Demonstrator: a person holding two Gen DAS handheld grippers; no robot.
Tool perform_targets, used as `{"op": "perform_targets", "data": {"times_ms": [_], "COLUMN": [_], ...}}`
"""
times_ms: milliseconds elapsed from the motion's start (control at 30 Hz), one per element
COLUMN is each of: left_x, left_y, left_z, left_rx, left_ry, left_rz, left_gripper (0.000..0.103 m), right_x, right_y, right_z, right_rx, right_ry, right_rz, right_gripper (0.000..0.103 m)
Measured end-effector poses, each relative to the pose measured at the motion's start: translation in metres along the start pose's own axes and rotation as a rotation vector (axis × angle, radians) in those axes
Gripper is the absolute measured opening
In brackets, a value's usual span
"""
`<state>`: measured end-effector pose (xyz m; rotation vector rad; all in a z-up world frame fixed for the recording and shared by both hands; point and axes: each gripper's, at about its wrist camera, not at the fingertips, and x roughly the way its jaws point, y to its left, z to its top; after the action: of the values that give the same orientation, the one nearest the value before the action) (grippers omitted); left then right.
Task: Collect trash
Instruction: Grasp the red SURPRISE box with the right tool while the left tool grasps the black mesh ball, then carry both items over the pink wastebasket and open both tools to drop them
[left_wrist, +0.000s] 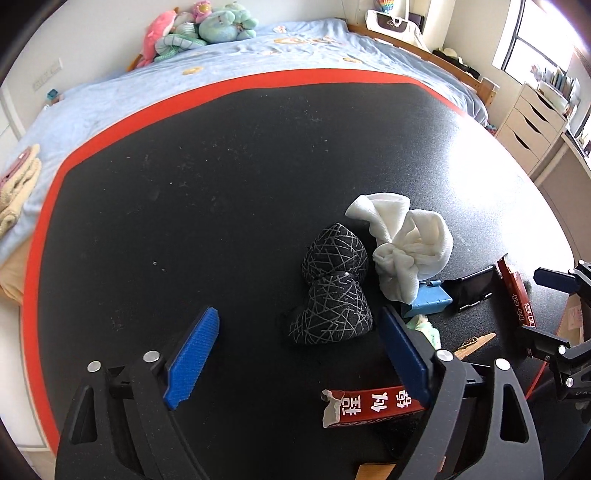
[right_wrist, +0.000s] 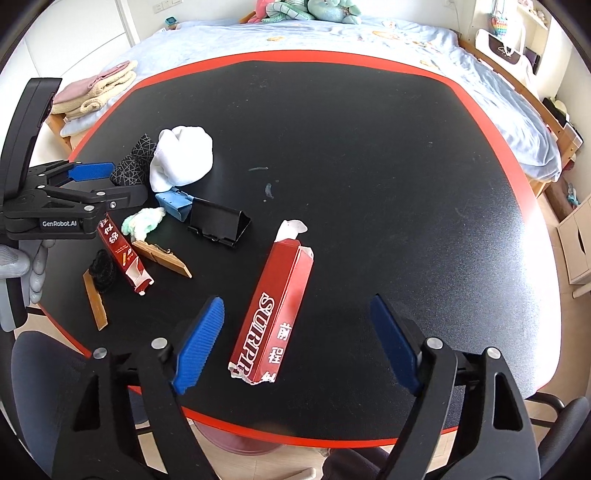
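Both grippers agape, empty. Right gripper (right_wrist: 295, 339) straddles the torn red box (right_wrist: 271, 314) (lying flat): lower, close across its narrow sides. Left gripper (left_wrist: 299, 362) near the red wrapper (left_wrist: 373, 406).

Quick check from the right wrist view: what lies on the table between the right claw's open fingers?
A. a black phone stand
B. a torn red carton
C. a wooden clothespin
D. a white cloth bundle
B: the torn red carton lies lengthwise between the right claw fingers, untouched by either.
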<state>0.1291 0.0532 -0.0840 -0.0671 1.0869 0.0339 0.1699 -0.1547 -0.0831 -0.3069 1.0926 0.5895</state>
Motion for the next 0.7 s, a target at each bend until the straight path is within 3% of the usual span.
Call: {"op": "perform_targets", "data": {"times_ms": [67, 167, 233, 400, 700], "left_x": [-0.002, -0.005, -0.005, -0.008, -0.040], "left_y": [-0.001, -0.003, -0.004, -0.005, -0.006], "left_z": [-0.001, 0.000, 0.003, -0.001, -0.011], "left_rx": [0.007, 0.012, 0.005, -0.006, -0.023], "left_ry": [-0.014, -0.026, -0.029, -0.037, -0.080], "left_rz": [0.000, 0.003, -0.008, -0.010, 0.001], "left_gripper": [0.070, 0.049, 0.039, 0.032, 0.031], "right_x": [0.001, -0.001, -0.002, -0.004, -0.029], "right_y": [0.001, 0.003, 0.002, 0.001, 0.005], "right_z": [-0.001, -0.001, -0.001, -0.002, -0.008], "right_rx": [-0.011, -0.029, -0.029, -0.028, -0.036], "right_ry": [0.000, -0.011, -0.013, -0.019, -0.059], "right_rz": [-0.005, -0.011, -0.013, -0.002, 0.034], "right_gripper": [0.065, 0.047, 0.026, 0.014, 0.014]}}
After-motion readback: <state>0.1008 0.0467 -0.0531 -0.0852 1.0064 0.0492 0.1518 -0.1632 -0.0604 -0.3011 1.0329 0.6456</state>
